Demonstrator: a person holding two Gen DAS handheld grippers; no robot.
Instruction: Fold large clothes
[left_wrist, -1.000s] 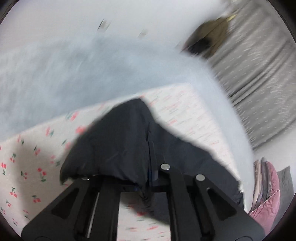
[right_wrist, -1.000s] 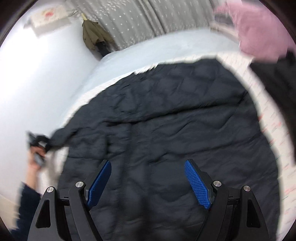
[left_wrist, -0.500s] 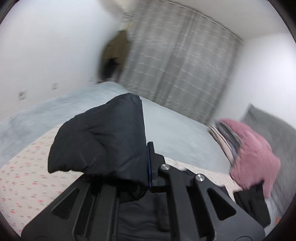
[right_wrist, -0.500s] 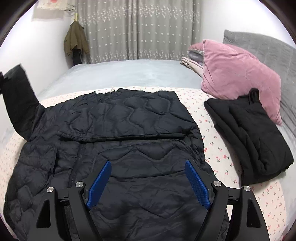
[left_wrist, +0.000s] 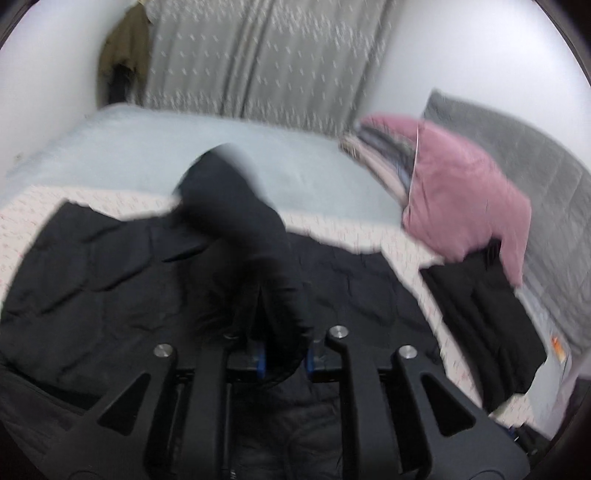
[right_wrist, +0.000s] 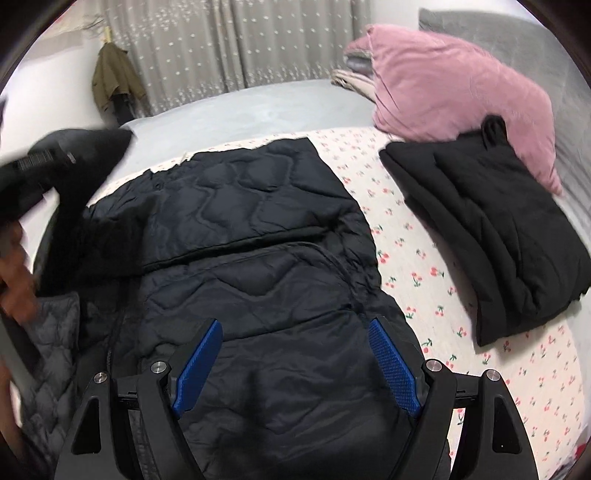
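A black quilted jacket lies spread on the cherry-print sheet; it also shows in the left wrist view. My left gripper is shut on the jacket's sleeve, which stands up in front of the camera above the jacket's body. In the right wrist view the sleeve is lifted at the left edge, blurred. My right gripper is open and empty, hovering over the jacket's lower part.
A folded black garment lies on the sheet to the right, against a pink pillow and a grey pillow. A light grey blanket covers the far bed. Curtains and a hanging olive coat are behind.
My left gripper has swung the sleeve from the bed's left side in over the jacket body. My right gripper has stayed open, shifting slightly over the jacket.
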